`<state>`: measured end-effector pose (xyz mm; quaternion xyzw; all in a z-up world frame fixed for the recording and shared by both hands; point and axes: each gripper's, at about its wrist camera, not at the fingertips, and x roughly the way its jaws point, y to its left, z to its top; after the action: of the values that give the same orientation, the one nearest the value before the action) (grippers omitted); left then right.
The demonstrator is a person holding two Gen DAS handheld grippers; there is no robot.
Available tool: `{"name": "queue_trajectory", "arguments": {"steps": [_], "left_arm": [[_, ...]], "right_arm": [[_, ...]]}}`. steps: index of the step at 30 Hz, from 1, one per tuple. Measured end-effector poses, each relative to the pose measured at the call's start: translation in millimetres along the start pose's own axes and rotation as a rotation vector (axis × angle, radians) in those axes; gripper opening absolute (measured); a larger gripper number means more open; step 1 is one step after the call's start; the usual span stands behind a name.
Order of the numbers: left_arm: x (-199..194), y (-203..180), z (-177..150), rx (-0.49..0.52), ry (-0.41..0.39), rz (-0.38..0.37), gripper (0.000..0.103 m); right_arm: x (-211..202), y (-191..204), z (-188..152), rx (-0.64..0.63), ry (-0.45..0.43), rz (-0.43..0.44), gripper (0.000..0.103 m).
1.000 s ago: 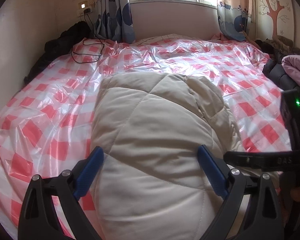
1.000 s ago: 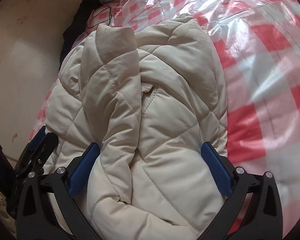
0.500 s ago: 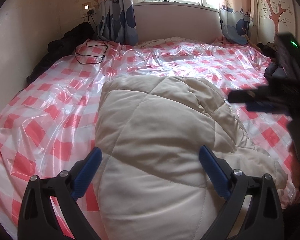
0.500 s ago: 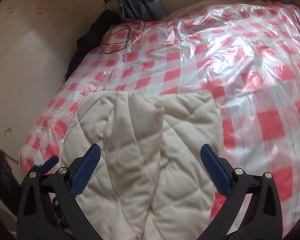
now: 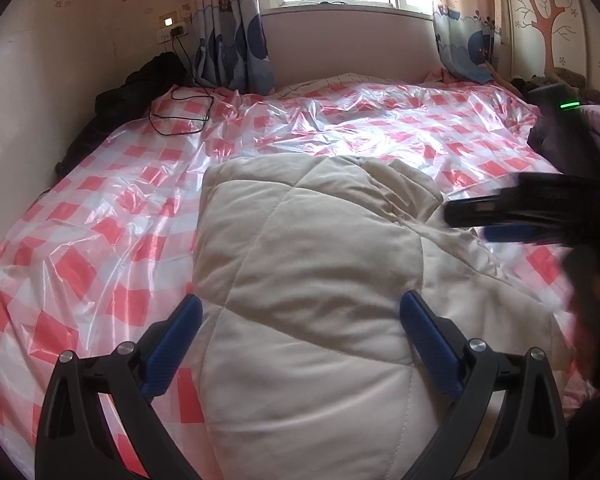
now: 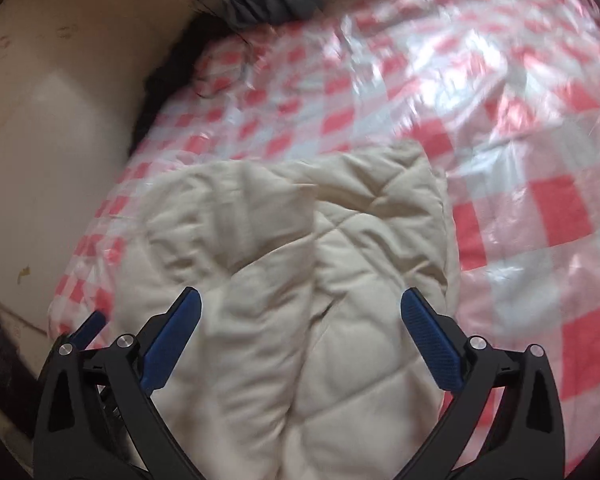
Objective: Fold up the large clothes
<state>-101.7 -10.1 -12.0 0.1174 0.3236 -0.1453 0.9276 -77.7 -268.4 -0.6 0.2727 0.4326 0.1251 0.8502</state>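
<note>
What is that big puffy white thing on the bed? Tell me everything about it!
It is a cream quilted jacket, puffy and soft-looking, stitched in diamond shapes. It lies folded into a thick bundle on the shiny red-and-white checked sheet. From the right wrist view, two padded flaps meet down its middle. Both open grippers, left and right, hover over it, gripping nothing.

No readable text or labels.

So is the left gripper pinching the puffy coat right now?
No, the left gripper has its blue fingers spread wide apart, and the cream coat just lies loose on the checked bed cover.
</note>
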Motion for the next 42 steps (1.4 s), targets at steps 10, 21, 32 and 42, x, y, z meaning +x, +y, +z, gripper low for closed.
{"name": "queue_trajectory", "arguments": {"steps": [10, 21, 32, 42], "left_arm": [[7.1, 0.9, -1.6, 0.021, 0.047, -0.059, 0.096], [17.9, 140.6, -25.5, -0.634, 0.159, -0.283, 0.096], [56.2, 99.1, -31.8, -0.614, 0.345, -0.519, 0.096], [-7.6, 45.7, -1.8, -0.242, 0.097, -0.309, 0.072]], "right_arm": [[22.4, -13.6, -32.1, -0.02, 0.178, -0.019, 0.097], [-32.9, -24.1, -40.7, 0.038, 0.148, -0.073, 0.097], [-40.6, -29.2, -40.6, 0.101, 0.141, -0.122, 0.097], [-3.3, -29.3, -52.9, 0.172, 0.188, -0.007, 0.097]]}}
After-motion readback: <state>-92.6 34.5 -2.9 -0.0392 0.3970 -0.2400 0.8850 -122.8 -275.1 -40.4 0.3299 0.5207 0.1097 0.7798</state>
